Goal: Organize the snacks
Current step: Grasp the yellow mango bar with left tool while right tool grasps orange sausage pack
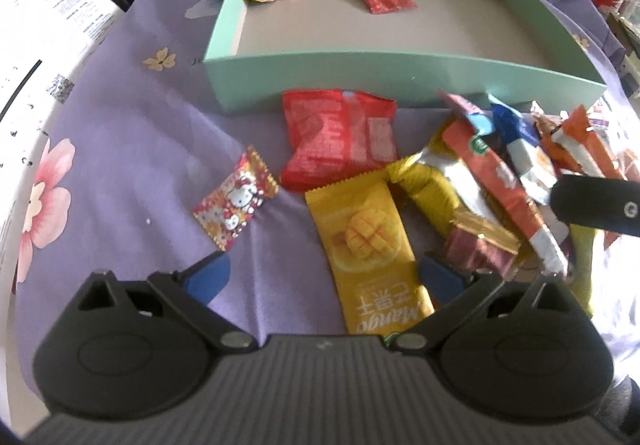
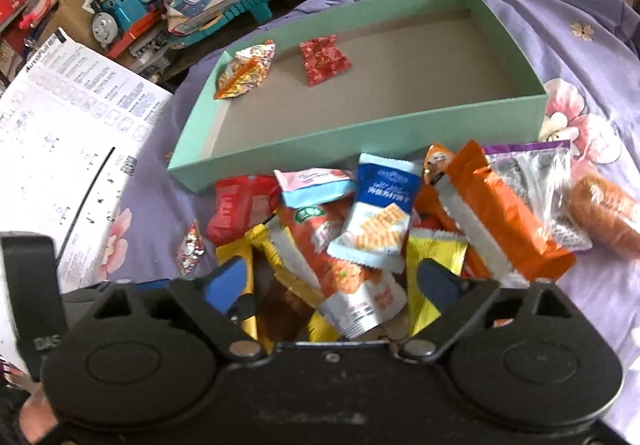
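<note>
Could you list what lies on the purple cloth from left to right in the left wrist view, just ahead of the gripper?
Hello Kitty candy → red packet → yellow mango packet → orange-and-white stick packet → blue-and-white cracker packet.

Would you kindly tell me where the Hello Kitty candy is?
In the left wrist view, the Hello Kitty candy lies on the cloth, left of the red packet.
</note>
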Demonstrator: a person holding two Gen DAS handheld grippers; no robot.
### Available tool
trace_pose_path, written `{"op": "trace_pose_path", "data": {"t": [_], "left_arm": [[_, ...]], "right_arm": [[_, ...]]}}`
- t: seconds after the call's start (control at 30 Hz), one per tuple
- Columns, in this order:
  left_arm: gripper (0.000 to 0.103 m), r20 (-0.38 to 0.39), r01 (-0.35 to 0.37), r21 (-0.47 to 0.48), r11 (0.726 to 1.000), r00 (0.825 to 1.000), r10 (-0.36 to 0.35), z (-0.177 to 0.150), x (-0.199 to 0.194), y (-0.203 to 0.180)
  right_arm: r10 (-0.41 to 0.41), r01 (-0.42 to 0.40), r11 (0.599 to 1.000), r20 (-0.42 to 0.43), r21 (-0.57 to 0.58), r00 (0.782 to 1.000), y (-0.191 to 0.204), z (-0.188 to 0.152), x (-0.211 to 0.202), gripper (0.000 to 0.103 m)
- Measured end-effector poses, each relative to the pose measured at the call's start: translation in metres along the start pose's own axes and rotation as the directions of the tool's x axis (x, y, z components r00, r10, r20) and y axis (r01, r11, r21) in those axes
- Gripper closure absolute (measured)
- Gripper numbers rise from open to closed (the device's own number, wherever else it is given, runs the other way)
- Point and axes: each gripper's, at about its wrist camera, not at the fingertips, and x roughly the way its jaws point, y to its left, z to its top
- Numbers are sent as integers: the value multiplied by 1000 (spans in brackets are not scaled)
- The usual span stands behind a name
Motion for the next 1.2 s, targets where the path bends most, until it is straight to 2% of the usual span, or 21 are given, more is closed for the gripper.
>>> {"op": "trace_pose_path", "data": {"t": [0.03, 0.1, 0.2, 0.33, 0.57, 0.63, 0.87, 1.13, 1.2], "left_arm": [[0, -1, -8, -5, 1000, 1000, 8, -1, 1, 2], [0, -2, -21, -20, 1000, 1000, 21, -3, 3, 8], [0, -9, -19, -58, 998, 1000, 19, -6, 3, 22], [0, -15, -2, -96, 995, 1000, 0, -9, 2, 37], [0, -25, 20, -126, 992, 999, -23, -13, 1, 45], [0, -27, 28, -129, 991, 999, -32, -13, 2, 45], [0, -28, 24, -147, 989, 999, -28, -11, 4, 52], [0, -37, 25, -134, 991, 999, -30, -10, 5, 47], [0, -39, 27, -107, 994, 999, -31, -9, 7, 38]], "right_arm": [[3, -3, 1000, 8, 0, 1000, 0, -2, -1, 25], [8, -8, 1000, 7, -9, 1000, 3, -3, 0, 35], [19, -19, 999, -1, -26, 1000, 8, -4, 4, 42], [6, -7, 999, -19, -49, 1000, 16, 3, 21, 43], [-8, 7, 1000, -61, -15, 998, 16, 12, 49, 43], [23, -22, 1000, -92, 14, 995, 16, 8, 53, 43], [110, -110, 994, -160, 3, 981, 33, -5, 51, 43], [56, -52, 998, -113, 36, 992, 12, 5, 49, 42], [73, -64, 995, -126, 71, 989, 6, 4, 53, 43]]}}
